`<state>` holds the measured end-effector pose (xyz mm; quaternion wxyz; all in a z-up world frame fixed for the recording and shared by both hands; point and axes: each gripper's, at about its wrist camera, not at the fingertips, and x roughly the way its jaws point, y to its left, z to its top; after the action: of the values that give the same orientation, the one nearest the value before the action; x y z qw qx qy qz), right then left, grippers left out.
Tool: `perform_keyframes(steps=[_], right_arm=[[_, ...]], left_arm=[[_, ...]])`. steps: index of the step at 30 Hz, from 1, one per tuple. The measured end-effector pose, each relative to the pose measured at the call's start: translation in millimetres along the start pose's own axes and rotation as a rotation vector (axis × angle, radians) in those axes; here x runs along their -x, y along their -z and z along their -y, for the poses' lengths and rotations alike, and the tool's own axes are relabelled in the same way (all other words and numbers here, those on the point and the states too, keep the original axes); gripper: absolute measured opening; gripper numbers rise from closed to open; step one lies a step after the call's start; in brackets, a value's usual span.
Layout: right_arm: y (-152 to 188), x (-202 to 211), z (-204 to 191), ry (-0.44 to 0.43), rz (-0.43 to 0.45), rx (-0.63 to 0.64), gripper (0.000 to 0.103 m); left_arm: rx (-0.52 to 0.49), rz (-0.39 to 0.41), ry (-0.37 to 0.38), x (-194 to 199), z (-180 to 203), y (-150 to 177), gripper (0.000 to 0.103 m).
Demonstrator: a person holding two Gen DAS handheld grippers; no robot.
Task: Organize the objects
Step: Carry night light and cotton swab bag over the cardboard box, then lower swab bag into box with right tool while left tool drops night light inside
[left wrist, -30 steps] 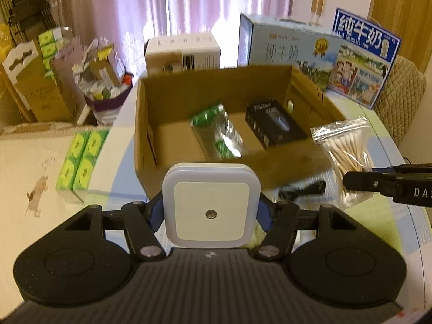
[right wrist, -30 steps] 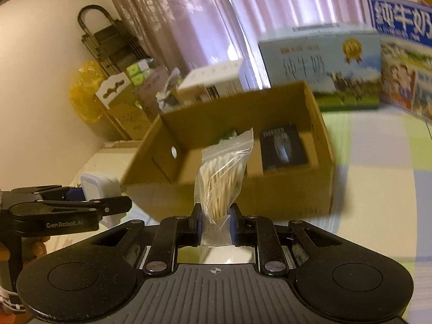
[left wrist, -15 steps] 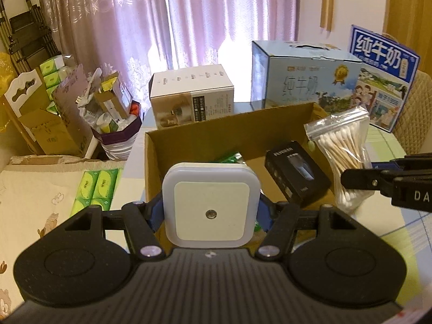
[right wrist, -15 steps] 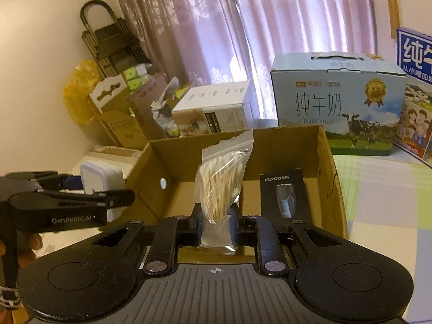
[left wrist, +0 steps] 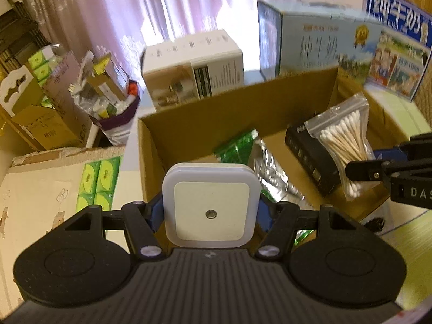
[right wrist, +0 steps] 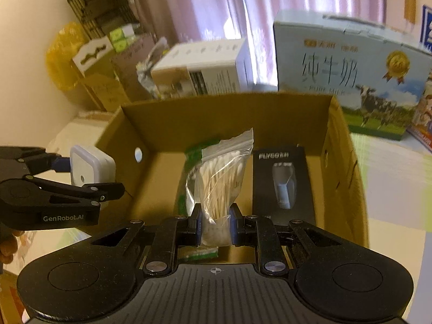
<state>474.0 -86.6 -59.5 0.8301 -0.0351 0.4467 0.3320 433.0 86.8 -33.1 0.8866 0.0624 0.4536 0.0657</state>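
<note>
Between the fingers of the left hand-held gripper sits a white square night light, clamped on its two side faces and held just short of the near-left wall of the cardboard box. It looks light, rigid and smooth-shelled, so I judge the flat sides the right hold, though glossy plastic may slip under a weak squeeze. The right hand-held gripper pinches a zip bag of cotton swabs at its lower end, above the box interior. That bag is soft, crinkly and nearly weightless; gripped low, its top may flop. Inside the box lie a black product box and a green packet. The night light's back and any plug prongs are hidden, the green packet is largely covered, and motion blur smears the printing on the cartons behind.
</note>
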Motion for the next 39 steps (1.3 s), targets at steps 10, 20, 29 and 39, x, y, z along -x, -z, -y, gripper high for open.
perform_keyframes(steps=[10,20,29,39], right_arm=[[3.5,-21.2,5.6,0.017,-0.067,0.013,0.016],[4.1,-27.5,14.0,0.027,-0.092,-0.008,0.016],[3.4,-26.4,17.1,0.026,-0.094,-0.021,0.016],[0.7,-25.0,14.8,0.016,-0.08,-0.02,0.016]], left_arm=[[-0.096,-0.098,0.021,-30.6,7.0,4.4,0.063],[-0.115,-0.195,0.038,-53.3,11.6,7.1,0.063],[-0.112,-0.229,0.04,-59.1,10.9,5.2,0.067],[-0.102,-0.209,0.026,-53.8,7.6,4.2,0.077]])
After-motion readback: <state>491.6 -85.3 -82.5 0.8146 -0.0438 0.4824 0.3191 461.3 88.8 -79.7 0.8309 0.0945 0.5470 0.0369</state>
